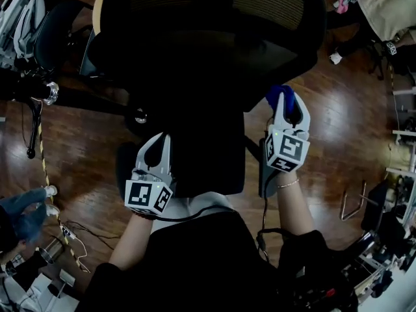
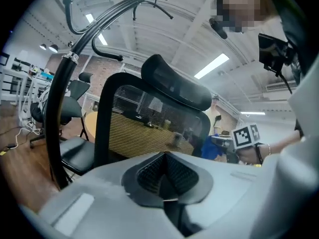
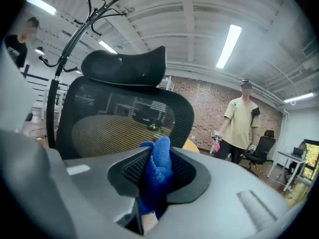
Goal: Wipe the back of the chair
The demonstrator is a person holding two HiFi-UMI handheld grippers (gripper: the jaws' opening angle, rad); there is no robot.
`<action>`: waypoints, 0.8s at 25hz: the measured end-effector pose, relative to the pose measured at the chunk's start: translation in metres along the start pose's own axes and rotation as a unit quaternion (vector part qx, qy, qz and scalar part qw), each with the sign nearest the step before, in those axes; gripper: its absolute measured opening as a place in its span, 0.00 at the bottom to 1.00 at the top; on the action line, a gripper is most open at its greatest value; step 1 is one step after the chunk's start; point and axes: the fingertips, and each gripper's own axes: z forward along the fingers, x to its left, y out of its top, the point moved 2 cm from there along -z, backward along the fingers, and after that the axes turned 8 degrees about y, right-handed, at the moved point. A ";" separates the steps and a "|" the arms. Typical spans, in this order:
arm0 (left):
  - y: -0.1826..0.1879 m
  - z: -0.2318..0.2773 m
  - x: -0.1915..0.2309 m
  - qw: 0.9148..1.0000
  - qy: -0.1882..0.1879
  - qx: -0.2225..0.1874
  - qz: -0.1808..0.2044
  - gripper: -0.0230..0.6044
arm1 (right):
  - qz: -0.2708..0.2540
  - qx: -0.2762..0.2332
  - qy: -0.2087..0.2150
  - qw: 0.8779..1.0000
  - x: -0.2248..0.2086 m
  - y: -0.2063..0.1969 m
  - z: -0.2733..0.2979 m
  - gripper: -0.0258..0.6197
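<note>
Pinching blue cloth, right gripper by chair back edge, floor beyond

chair: top cut off | cloth: lower end hidden between jaws

No legible text, labels, brands, numbers or signs in any view
</note>
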 end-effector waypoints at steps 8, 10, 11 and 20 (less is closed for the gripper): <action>0.004 0.005 -0.014 0.999 0.031 -0.001 -0.013 0.05 | 0.003 -0.001 -0.014 1.000 -0.006 -0.015 0.045 0.17; 0.003 -0.006 -0.001 0.999 0.034 0.000 -0.040 0.05 | 0.000 -0.009 -0.031 0.999 0.001 -0.014 0.048 0.17; 0.003 -0.011 0.007 0.998 0.035 -0.001 -0.051 0.05 | -0.003 -0.012 -0.032 0.999 0.008 -0.013 0.051 0.17; -0.024 -0.023 0.040 0.994 0.110 0.020 -0.019 0.05 | 0.003 -0.021 -0.047 0.999 0.022 -0.013 0.056 0.15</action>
